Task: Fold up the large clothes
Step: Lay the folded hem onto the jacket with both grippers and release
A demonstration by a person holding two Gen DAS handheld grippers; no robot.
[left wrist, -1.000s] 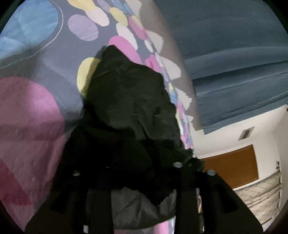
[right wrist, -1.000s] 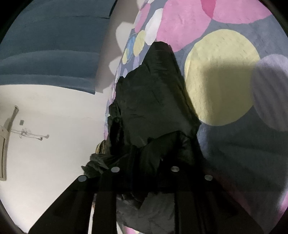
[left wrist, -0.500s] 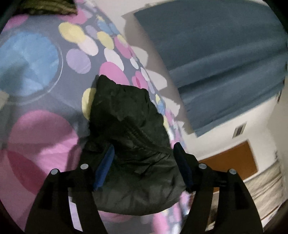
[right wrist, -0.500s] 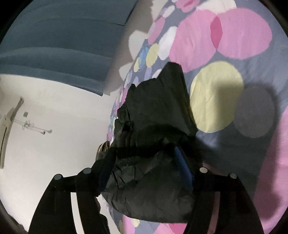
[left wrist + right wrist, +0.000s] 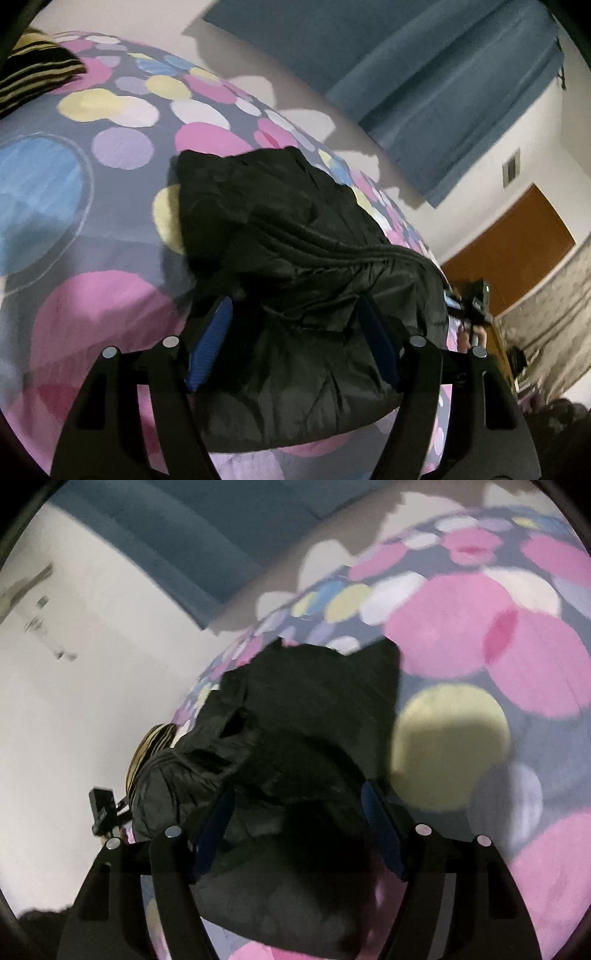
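Observation:
A black padded jacket (image 5: pixel 295 221) lies folded into a thick bundle on a bedspread (image 5: pixel 110 306) printed with coloured circles. My left gripper (image 5: pixel 294 299) hovers over the bundle's near end. Its blue pads (image 5: pixel 210 343) stand apart on either side of the fabric without pressing it. In the right wrist view the same jacket (image 5: pixel 314 701) lies on the bedspread (image 5: pixel 517 664). My right gripper (image 5: pixel 297 788) is above the jacket's near end, jaws opening, the cloth below and between them but not pinched. Each gripper's camera block shows at the other view's edge.
A yellow and black striped pillow (image 5: pixel 33 70) lies at the far corner of the bed and also shows as the pillow (image 5: pixel 151 746) behind the jacket. Blue curtains (image 5: pixel 424 74) hang on the wall beyond the bed. A brown door (image 5: pixel 517 251) is at the right.
Both grippers were shut on jacket fabric a second ago. They have let it go, opened wide, rolled upright and risen; the jacket now rests as a folded bundle.

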